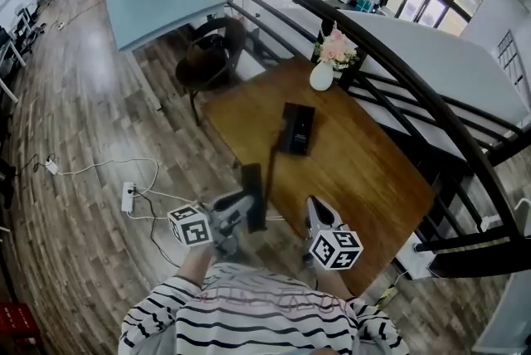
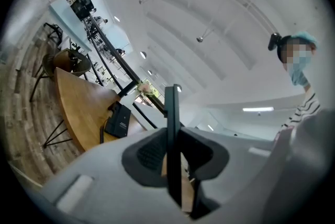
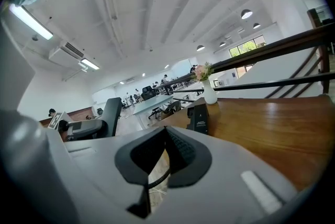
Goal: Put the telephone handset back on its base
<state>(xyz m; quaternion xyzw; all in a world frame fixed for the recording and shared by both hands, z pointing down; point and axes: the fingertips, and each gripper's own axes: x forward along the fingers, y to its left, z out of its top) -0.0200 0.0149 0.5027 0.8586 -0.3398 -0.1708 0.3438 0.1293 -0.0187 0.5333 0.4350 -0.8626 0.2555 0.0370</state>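
Note:
The black telephone base lies on the wooden table; it also shows in the left gripper view and the right gripper view. My left gripper is shut on the black handset, held off the table's near left edge. That handset stands edge-on between the pads. A dark cord runs from handset to base. My right gripper hovers over the near table edge, and its jaws are shut on nothing. The handset appears at its left.
A white vase of pink flowers stands at the table's far corner by the black railing. A dark chair sits beyond the table's left end. A power strip and cables lie on the wood floor at left.

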